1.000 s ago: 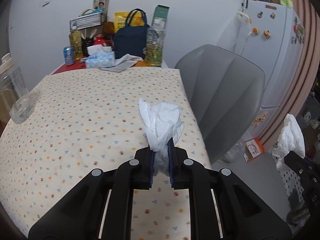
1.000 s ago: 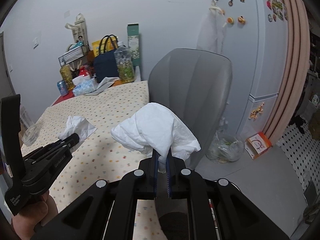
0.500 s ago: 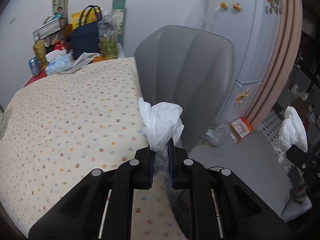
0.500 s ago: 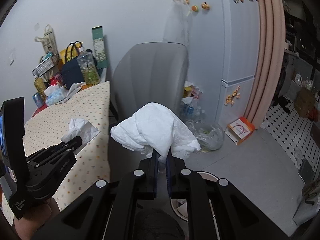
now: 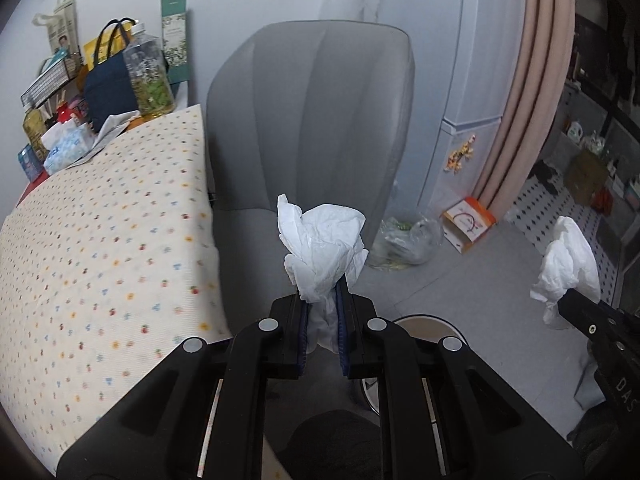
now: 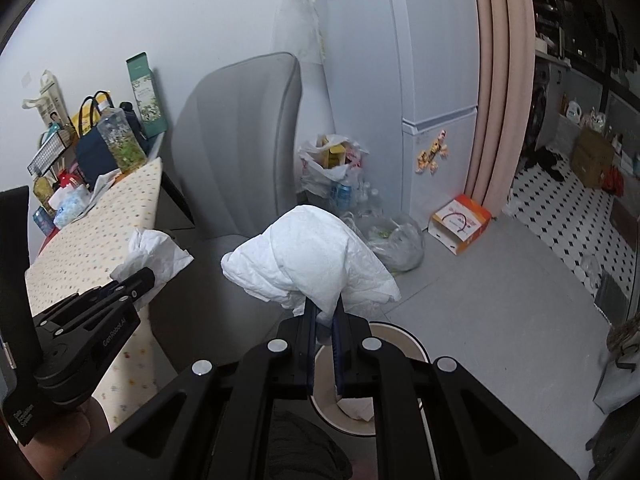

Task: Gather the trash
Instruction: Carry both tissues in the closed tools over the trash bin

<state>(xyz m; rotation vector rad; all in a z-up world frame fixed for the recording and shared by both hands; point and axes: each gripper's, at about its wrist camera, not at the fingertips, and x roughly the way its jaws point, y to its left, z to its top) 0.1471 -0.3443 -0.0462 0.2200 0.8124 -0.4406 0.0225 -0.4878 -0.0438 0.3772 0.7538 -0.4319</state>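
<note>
Currently both grippers are clamped on trash: left gripper (image 5: pixel 322 316) pinches a crumpled tissue (image 5: pixel 322 246), right gripper (image 6: pixel 325 334) pinches a bigger white tissue wad (image 6: pixel 308 264), pads pressed into the paper on both. Readable text: "CenRobot.AI" on the left gripper's side in the right wrist view, partial "DAS" on the right gripper's body in the left wrist view; writing on the green box (image 6: pixel 145 94) and the orange carton (image 6: pixel 460 222) is too small to read. Round bin (image 6: pixel 404 340) sits on the grey floor directly below the right gripper, rim partly hidden by the fingers, one tissue already inside. In the left view the bin (image 5: pixel 426 320) shows just right of the left gripper. Table edge (image 5: pixel 212 240) with the dotted cloth lies close on the left, grey chair (image 5: pixel 312 120) straight ahead beyond it. Floor to the right, toward the fridge (image 6: pixel 436 80) and pink curtain (image 6: pixel 502 80), is mostly open apart from trash bags (image 6: pixel 396 240) and the carton.
</note>
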